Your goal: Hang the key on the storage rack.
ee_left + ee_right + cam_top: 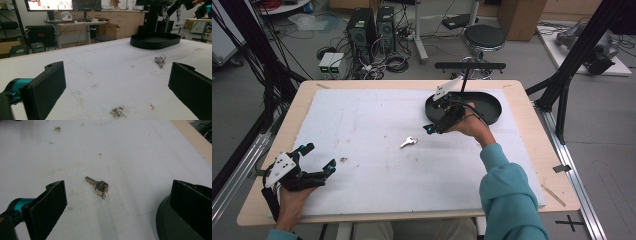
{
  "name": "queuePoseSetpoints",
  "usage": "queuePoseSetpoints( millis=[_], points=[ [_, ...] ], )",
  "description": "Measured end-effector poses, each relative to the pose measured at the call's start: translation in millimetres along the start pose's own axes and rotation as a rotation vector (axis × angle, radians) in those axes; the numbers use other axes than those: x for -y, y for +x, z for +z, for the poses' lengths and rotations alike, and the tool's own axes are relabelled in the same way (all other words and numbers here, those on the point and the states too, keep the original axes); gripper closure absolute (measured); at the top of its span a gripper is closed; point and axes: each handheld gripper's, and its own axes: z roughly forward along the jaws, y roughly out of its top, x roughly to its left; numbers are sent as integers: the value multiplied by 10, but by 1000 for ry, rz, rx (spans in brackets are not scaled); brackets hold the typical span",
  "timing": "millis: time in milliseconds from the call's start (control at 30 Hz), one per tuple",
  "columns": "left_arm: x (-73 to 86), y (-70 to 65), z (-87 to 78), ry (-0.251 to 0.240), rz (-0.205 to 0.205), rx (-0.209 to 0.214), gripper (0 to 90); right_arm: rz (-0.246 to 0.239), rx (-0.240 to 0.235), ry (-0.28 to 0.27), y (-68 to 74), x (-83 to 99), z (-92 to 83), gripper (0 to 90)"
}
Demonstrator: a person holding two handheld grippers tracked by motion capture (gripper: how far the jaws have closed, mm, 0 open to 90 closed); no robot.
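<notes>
1. At the near left corner of the table, the left gripper (317, 159) rests in the person's left hand (292, 197) over the white foam mat (362, 190), its jaws spread wide with nothing between them.
2. In the left gripper view, a dark smudge (118, 111) marks the mat just ahead of the open jaws.
3. Near the middle of the mat lies a small silver key (408, 142) with a ring at its head, flat on the surface and touching nothing else.
4. Just to the right of the key and a little farther off, the right gripper (435, 128) hangs above the mat in the right hand (472, 125), pointing down toward the key. Its jaws stand wide apart and empty; in the right gripper view the key (98, 186) lies between them, lower down on the mat.
5. Behind that hand, at the far right of the mat, sits a black oval tray (489, 102).
6. Beyond the table stand a round stool (484, 37) and two computer towers (372, 27) on the floor.
</notes>
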Motion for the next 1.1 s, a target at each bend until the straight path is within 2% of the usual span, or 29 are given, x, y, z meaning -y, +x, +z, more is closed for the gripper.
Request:
queuePoseSetpoints(
  millis=[67,100,133,167,267,467,533,567,667,733,900,967,1100],
  points=[
    [0,0,0,0,1,0,17,-15,-22,34,-2,-10,97,6],
    [0,-1,0,0,1,0,17,-8,-33,57,9,-12,142,7],
    [0,-1,0,0,1,0,17,-8,-33,57,9,-12,142,7],
    [0,-2,0,0,3,0,17,-14,-58,102,6,-7,229,7],
    [0,-2,1,-1,3,1,17,-31,-75,154,6,5,349,7],
    [0,-4,2,-2,3,2,17,-50,-90,191,-8,11,491,7],
    [0,-2,2,-1,3,2,17,-42,-89,217,4,9,517,7],
    [0,-1,1,0,3,2,17,-55,-86,213,-2,5,535,7],
    [0,-2,1,-1,3,2,17,-43,-105,225,15,-12,578,7],
    [0,-1,1,0,3,2,17,-62,-100,238,17,-22,626,7],
    [0,0,0,0,2,2,17,-72,-113,284,38,-21,726,8],
    [0,0,0,0,0,2,17,-80,-121,293,35,-14,769,37],
    [0,0,0,0,0,2,17,-66,-136,316,36,-10,819,49]
  ],
)
